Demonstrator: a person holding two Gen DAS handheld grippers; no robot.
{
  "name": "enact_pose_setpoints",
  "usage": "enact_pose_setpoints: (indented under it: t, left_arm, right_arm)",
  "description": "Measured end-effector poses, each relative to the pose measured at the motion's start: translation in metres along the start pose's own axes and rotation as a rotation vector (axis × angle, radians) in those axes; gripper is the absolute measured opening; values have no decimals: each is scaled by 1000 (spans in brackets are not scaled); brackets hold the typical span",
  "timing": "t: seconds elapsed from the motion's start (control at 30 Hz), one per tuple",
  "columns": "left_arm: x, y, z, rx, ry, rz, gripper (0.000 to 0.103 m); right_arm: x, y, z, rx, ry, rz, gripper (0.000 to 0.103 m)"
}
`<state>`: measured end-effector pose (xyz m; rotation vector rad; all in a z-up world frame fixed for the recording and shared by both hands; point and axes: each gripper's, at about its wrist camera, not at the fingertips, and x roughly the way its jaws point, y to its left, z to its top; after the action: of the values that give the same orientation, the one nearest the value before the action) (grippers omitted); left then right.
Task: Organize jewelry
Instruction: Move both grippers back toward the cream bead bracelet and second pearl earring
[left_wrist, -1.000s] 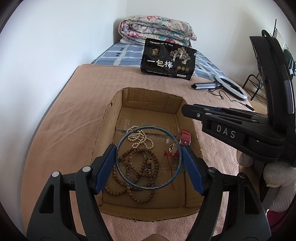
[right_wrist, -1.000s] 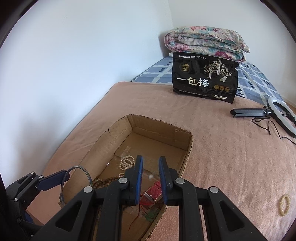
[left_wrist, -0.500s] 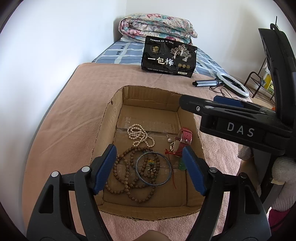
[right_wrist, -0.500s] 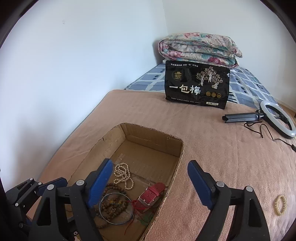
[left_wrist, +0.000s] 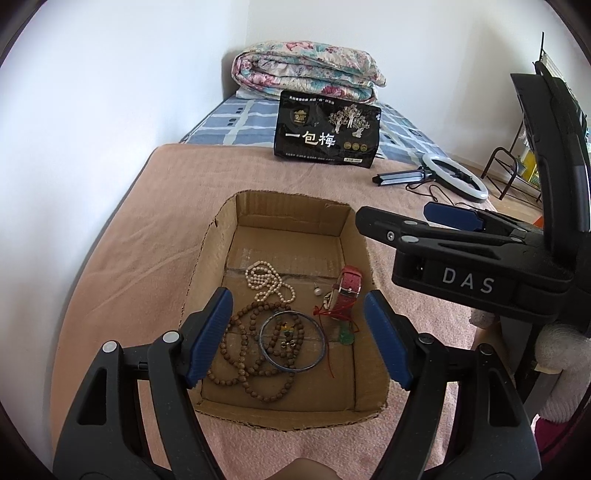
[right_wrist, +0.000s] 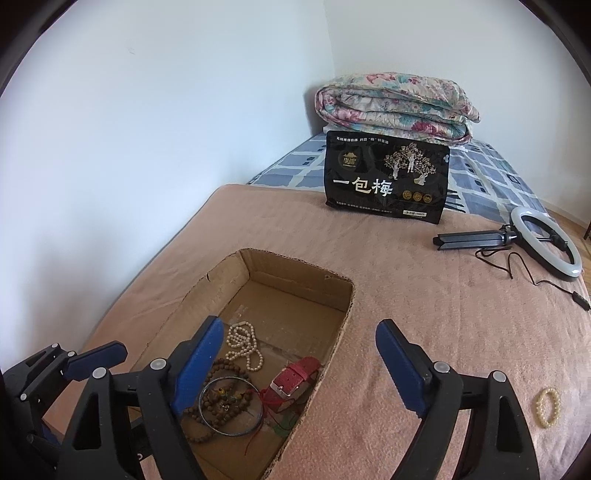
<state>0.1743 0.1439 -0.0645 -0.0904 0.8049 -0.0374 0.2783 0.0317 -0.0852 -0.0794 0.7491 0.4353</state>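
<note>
One pale bead bracelet (right_wrist: 548, 407) lies loose on the bed, lower right of the right wrist view, right of the right tool (right_wrist: 299, 363) and nearer it than the left tool (left_wrist: 297, 334). Both tools gape, released and empty, over the cardboard box (right_wrist: 343, 314).

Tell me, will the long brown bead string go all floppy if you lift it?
Probably yes: the brown bead string lies in loose, tangled loops, so it should droop. It runs under the blue bangle, so lifting it might drag that along inside the cardboard box.
</note>
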Motion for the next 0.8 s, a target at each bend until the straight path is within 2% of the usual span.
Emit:
enact_pose_setpoints:
  t: [0.3,0.57,0.8]
  left_arm:
    - [-17,-21,-2,18,-35,-16,76]
    - [-27,-49,-7,61,-50,-41,76]
    - [-30,-80,-11,109,-54,-71,76]
  right_arm:
    - [-29,-17,-3,0,-24,-24,90]
    - [-62,-38,-12,-21,-49,-82,102]
    - [-84,-66,-22,-15,-53,-125,103]
